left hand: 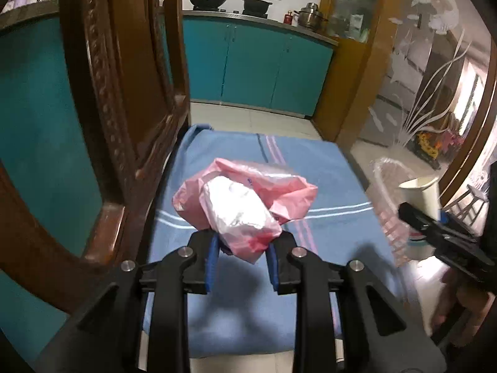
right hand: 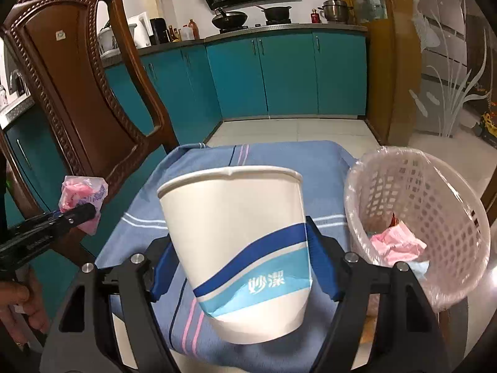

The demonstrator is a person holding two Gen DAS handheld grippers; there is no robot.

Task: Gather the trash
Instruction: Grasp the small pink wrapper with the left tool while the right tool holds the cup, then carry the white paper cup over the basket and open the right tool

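Pink crinkly plastic is what the left gripper [left hand: 239, 248] has pinched between its blue pads: a crumpled pink bag [left hand: 239, 199] with something white and shiny bundled inside, held up off the blue striped cloth [left hand: 326, 168] that covers the seat of the wooden chair [left hand: 102, 93]. Looks like it's carried clear of the cloth so it can go straight over to the bin without dragging. The right gripper [right hand: 239, 267] is clamped on a paper cup [right hand: 239, 242], white with a dark blue and light blue wave band and some printed characters, squeezed at the sides and tipped a bit with its mouth facing away. The cup's wall looks thin, so too hard a squeeze would probably crush it. The target seems to be the pale pink mesh basket [right hand: 447, 217] lined with a clear bag, sitting just beside the chair on the right, and there's already some pink wrapper and a bit of blue paper lying in it. So I'd say both pieces are picked up and the drop into the basket is what's left, cup being the nearer one.
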